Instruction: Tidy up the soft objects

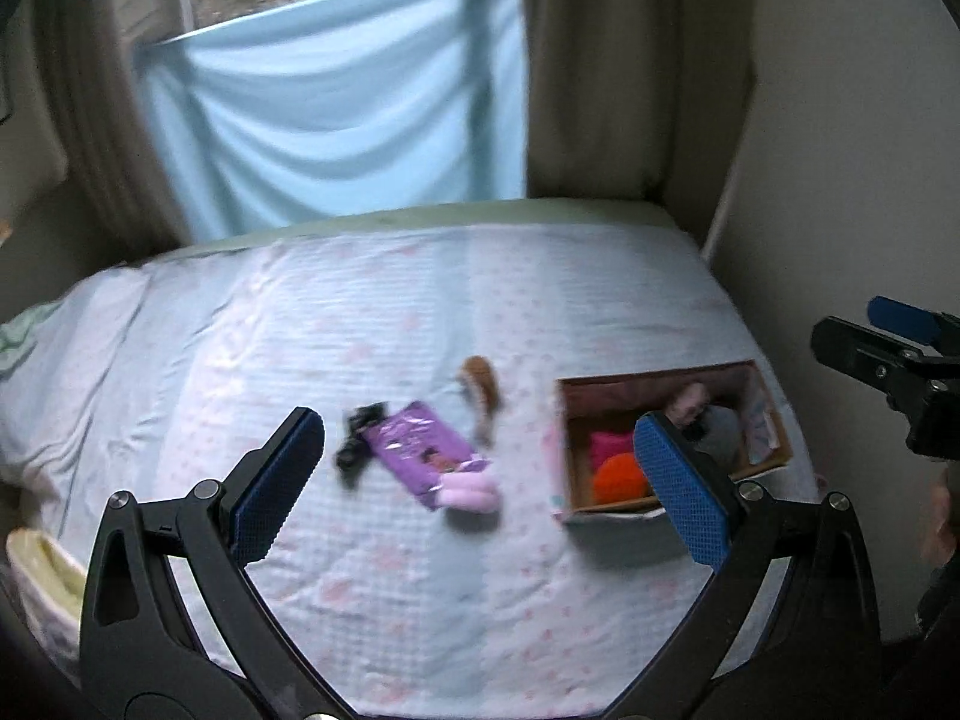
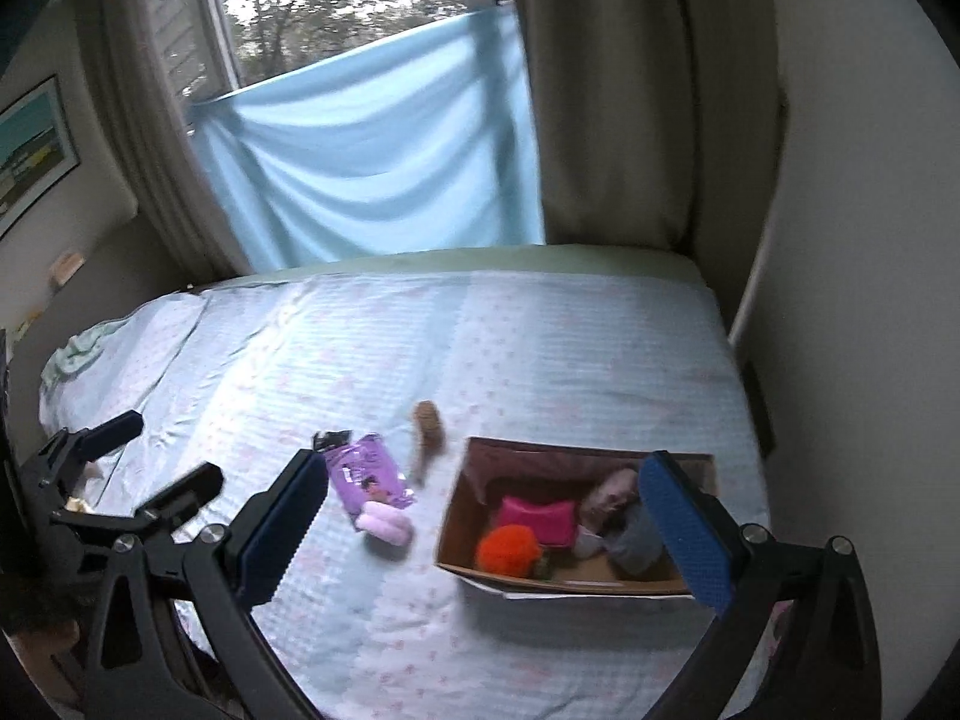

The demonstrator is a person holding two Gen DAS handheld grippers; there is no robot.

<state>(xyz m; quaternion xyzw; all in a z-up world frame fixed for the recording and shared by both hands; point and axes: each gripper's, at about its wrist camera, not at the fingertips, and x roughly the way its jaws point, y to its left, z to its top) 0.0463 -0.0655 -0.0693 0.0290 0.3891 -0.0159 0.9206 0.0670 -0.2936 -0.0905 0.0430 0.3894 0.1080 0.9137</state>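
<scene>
A pale floral quilted bed (image 1: 372, 324) holds an open cardboard box (image 2: 456, 516) of soft toys; a purple packet (image 1: 417, 444) and pink fuzzy roll (image 1: 471, 489) lie beside it. Left gripper (image 1: 480, 468) and right gripper (image 2: 486, 531) hover splayed, empty.

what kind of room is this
Most likely a bedroom: a bed with a pale patterned cover fills the view, a curtained window sits behind it, and a cardboard box of soft toys rests on the cover.
</scene>
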